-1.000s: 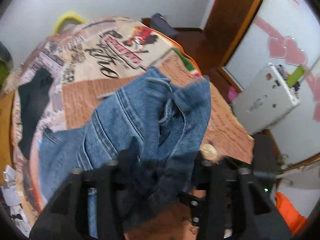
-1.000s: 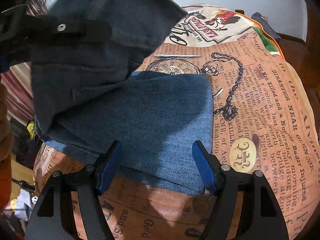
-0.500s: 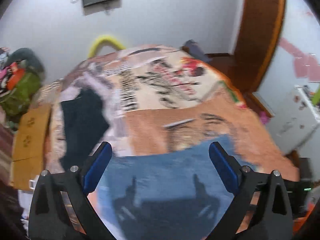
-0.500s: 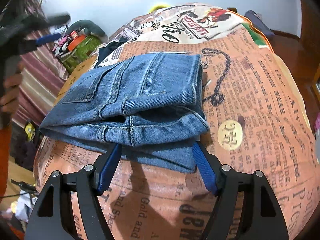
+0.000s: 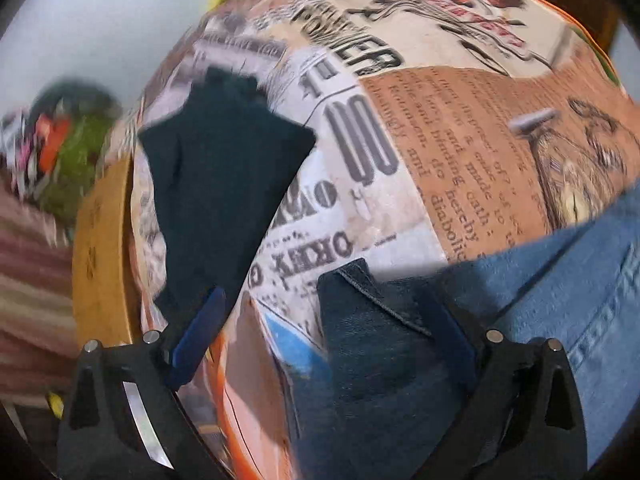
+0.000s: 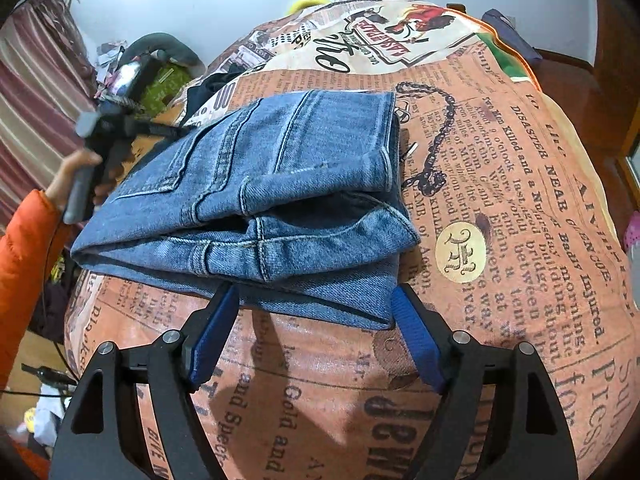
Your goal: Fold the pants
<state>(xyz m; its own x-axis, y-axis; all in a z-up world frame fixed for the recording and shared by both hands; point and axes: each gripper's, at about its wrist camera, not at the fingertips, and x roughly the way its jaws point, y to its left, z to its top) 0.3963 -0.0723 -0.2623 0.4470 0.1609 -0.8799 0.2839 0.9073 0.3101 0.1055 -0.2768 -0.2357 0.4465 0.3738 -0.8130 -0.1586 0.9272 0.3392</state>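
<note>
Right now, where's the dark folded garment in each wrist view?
Left wrist: dark garment left of centre, above the left finger.
Right wrist: a sliver at upper left, behind the folded jeans.
Shared landmark: the big "00" print on the newspaper-print cover.

Surface: a bed (image 6: 520, 240) under a newspaper-print cover in orange and cream.
Jeans: blue jeans (image 6: 280, 200) lay folded in layers on the bed.
Dark garment: a dark cloth (image 5: 224, 184) lay flat on the cover, well apart from the jeans, toward the bed's far left edge.
</note>
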